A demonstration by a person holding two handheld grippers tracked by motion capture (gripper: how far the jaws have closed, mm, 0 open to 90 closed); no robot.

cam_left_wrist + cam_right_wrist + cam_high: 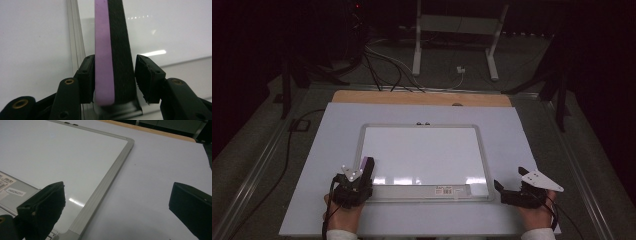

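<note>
A purple-and-black eraser (368,166) (112,50) stands on its edge at the near left corner of the whiteboard (424,126) (162,30). My left gripper (363,176) (115,62) sits around the eraser's near end. One pad lies against the purple side. A thin gap separates the other pad from the black felt, so the jaws are open. My right gripper (510,178) (117,195) rests open and empty beside the whiteboard's (62,152) near right corner, one jaw over the board frame and one over the table.
The whiteboard lies on a pale sheet (322,165) covering the table, with a wooden edge (422,98) at the back. A sticker label (443,190) is on the board's near frame. Cables (382,65) and a white stand (454,40) are on the floor beyond.
</note>
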